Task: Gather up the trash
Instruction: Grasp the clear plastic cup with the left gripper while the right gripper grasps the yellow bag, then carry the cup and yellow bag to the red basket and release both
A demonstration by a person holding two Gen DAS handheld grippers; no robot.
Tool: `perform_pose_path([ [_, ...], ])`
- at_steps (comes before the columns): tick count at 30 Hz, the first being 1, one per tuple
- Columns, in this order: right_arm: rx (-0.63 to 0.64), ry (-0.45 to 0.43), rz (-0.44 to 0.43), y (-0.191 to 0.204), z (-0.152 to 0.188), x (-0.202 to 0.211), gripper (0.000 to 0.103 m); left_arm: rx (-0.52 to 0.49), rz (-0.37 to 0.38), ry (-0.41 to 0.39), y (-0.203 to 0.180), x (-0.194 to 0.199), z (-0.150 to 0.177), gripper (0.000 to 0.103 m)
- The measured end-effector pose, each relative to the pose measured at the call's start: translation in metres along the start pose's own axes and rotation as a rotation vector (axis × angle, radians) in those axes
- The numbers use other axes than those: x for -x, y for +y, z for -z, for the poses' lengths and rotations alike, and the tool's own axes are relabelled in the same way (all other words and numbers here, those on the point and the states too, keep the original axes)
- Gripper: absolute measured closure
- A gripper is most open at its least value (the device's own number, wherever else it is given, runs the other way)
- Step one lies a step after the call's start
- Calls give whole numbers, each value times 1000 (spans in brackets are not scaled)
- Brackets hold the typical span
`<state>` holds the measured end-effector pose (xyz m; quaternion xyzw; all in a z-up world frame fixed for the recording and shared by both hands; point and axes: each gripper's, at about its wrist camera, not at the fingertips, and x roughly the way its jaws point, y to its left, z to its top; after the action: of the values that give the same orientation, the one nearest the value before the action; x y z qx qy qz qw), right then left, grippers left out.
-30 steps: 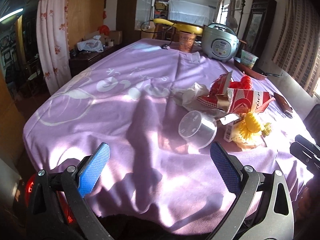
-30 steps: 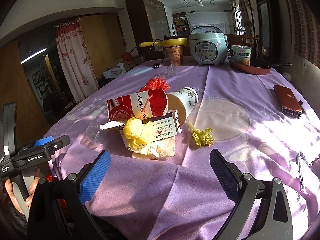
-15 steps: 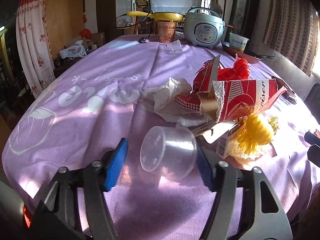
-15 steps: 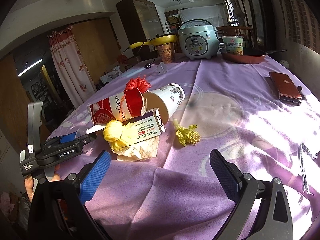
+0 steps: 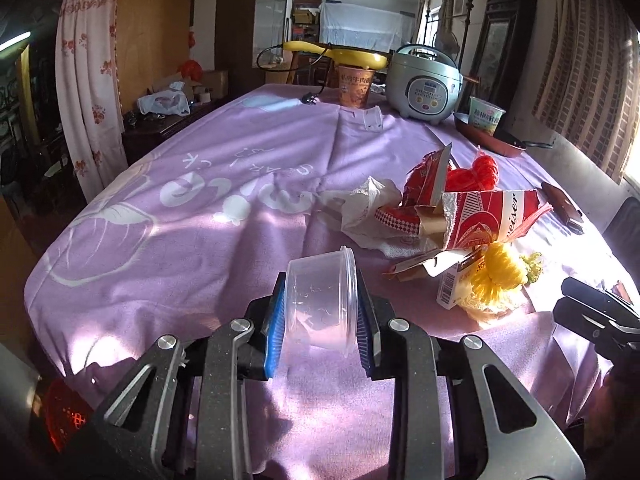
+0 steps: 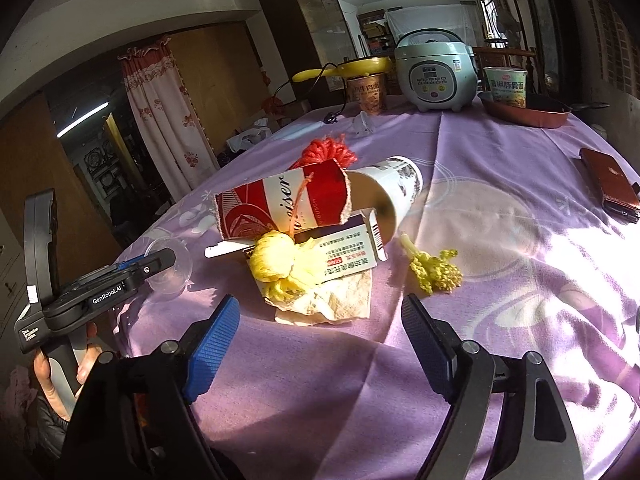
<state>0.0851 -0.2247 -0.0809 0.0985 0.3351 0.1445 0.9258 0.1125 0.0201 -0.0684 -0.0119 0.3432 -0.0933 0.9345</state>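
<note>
Left gripper: jaws have just been closing; the blue pads now press both sides of the clear cup, so it has a hold on it.
Cup: lies on its side at the near edge of the purple cloth, mouth turned toward the gripper, its axis running roughly along the fingers, base pointing at the pile.
Right gripper: jaws have just been closing a little but stand wide, nothing between them, pads touching nothing.
Pile: torn red carton, white paper cup, small printed box, yellow tassel, crumpled paper, green sprig, all close together mid-table.
Key relation: the paper and tassel lie straight ahead of the right gripper, just beyond its tips; the box's long side runs across its line. The right hand is the nearer one to the pile.
Judgement: next looks like lifting the cup away on the left, while the right edges forward to pinch the paper or tassel.
Not trash, likely: rice cooker, pan, wallet at the far side.
</note>
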Motion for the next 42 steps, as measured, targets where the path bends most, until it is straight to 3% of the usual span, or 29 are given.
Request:
perform_pose_path([
  [10, 16, 53, 41, 14, -25, -44, 29, 56, 7, 19, 19, -2, 5, 72],
  [11, 20, 59, 41, 15, -26, -47, 31, 57, 6, 17, 19, -1, 5, 72],
  [14, 4, 79, -3, 17, -25, -48, 63, 62, 0, 3, 23, 5, 5, 72],
  [20, 30, 10, -53, 29, -26, -17, 70, 85, -36, -29, 36, 28, 8, 72],
  [28, 128, -40, -191, 77, -30, 13, 71, 188, -173, -42, 86, 78, 34, 72],
  [36, 240, 57, -341, 155, -27, -14, 71, 377, -398, 17, 183, 107, 92, 72],
  [42, 312, 158, -428, 220, -14, -46, 71, 528, -468, 113, 252, 91, 138, 70],
])
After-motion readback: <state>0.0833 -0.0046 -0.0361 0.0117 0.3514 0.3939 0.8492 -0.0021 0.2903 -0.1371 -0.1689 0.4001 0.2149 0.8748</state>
